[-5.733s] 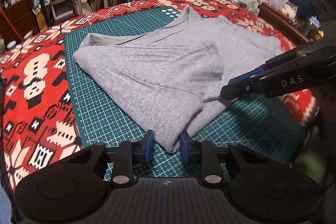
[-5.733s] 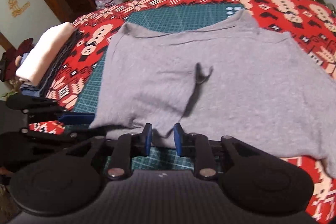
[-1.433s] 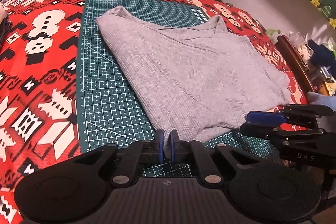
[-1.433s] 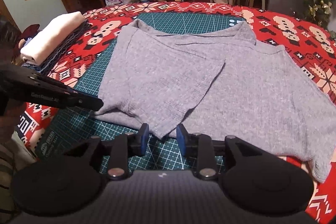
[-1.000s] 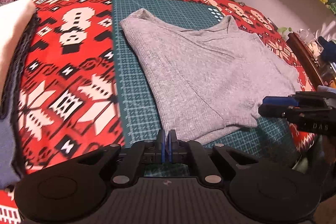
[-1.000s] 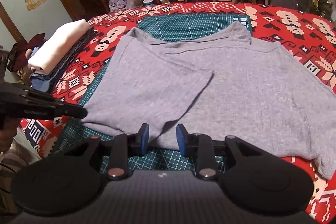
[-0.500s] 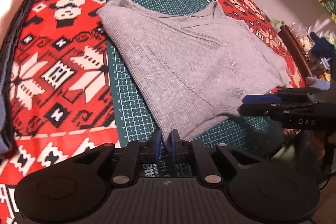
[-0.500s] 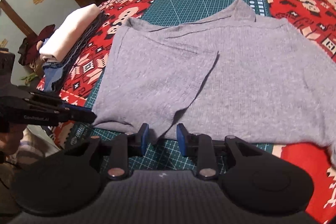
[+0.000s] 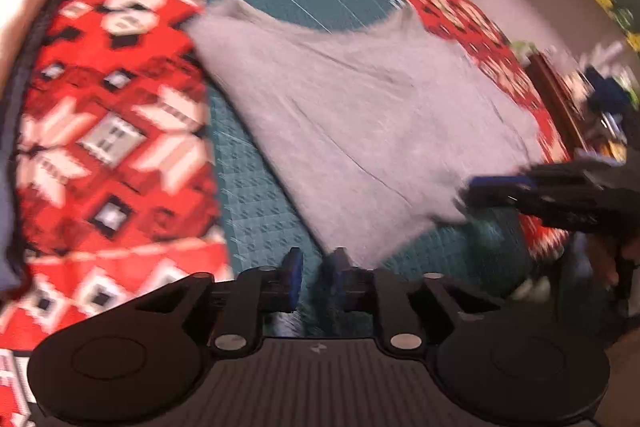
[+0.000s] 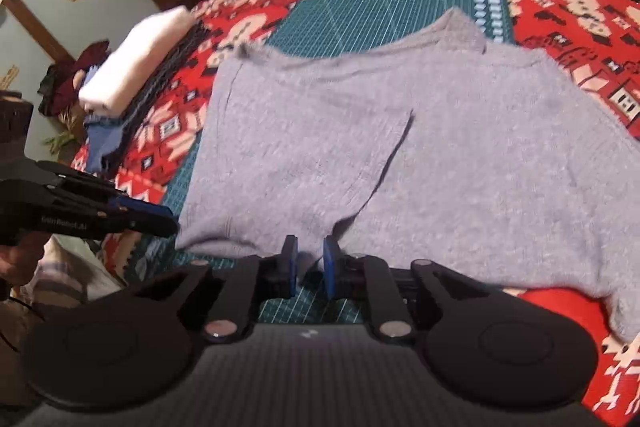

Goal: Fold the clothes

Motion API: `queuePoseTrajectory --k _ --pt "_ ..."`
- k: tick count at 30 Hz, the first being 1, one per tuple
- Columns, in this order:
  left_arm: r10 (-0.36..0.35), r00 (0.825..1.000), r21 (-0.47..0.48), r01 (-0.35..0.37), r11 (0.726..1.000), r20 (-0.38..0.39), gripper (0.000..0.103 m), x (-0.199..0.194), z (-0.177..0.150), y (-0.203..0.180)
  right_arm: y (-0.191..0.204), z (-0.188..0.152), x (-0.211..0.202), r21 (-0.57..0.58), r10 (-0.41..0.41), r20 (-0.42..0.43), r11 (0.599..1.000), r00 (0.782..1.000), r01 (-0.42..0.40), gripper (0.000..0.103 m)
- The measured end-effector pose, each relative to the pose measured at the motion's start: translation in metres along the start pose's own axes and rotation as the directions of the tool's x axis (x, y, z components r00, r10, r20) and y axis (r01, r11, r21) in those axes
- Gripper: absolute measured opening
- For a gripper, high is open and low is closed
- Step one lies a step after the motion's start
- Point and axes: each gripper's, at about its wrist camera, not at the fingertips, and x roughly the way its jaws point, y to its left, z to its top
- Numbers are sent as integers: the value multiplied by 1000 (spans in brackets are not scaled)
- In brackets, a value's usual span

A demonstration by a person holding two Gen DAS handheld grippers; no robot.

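Grey ribbed knit: sweater [image 10: 400, 155], lying flat on the green cutting mat [image 10: 360, 15] over the red patterned cloth [image 10: 580, 7] of the worktop; one side already folded in over the body, collar at the far end, hem running left to right along the near edge.

Left gripper [image 9: 316, 269]: sitting at the near left corner of the hem; jaws having just been opening, now standing apart over bare mat, the sweater corner lying just right and beyond them, nothing between.

Right gripper [image 10: 310, 261]: sitting at the middle of the near hem, where the folded flap's edge is meeting it; jaws having just been closing, the hem passing between them; whether the pads are pressing, cannot tell.

Judgement: right gripper is nearer the cloth; the next fold is likely running from near hem toward far collar.
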Motion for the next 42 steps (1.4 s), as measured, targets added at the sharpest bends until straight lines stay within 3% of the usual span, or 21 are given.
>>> queuePoseTrajectory --k 3,6,9,17,19,21,23,24,31,36,38,42 --pt "52 994 -46 -47 998 93 39 -11 16 15 -6 8 -3 10 -24 34 1000 999 24 23" --pt "90 977 -59 -80 995 195 40 -12 41 28 -14 17 0 21 -51 59 999 997 50 23" --pt "118 965 -43 -111 993 235 40 0 69 38 -21 30 7 26 -67 97 998 993 64 23" --pt "136 972 -94 -120 988 193 33 35 98 59 -31 63 33 4 -75 148 997 986 75 23" --pt "124 972 -91 -108 990 198 26 37 97 58 -29 64 40 -12 -86 137 996 987 89 23" --pt "119 970 -77 -105 991 211 7 37 95 56 -27 62 46 -25 -88 121 995 989 92 23" --pt "142 962 -53 -133 990 235 3 34 92 49 -25 60 50 -42 -96 108 994 990 101 15" --pt "156 956 -43 -150 988 249 3 32 90 46 -23 59 49 -55 -107 114 992 988 114 7" --pt "180 939 -37 -177 984 292 2 14 79 39 -23 59 45 -59 -109 133 991 985 117 12" --pt "161 930 -40 -157 987 331 2 -4 74 31 -20 57 42 -69 -91 136 993 986 101 12" --pt "179 930 -32 -179 983 320 2 4 76 32 -19 58 42 -71 -90 143 992 986 101 15" --pt "207 939 -10 -212 977 273 8 22 80 36 -17 60 39 -81 -92 155 991 983 106 31"
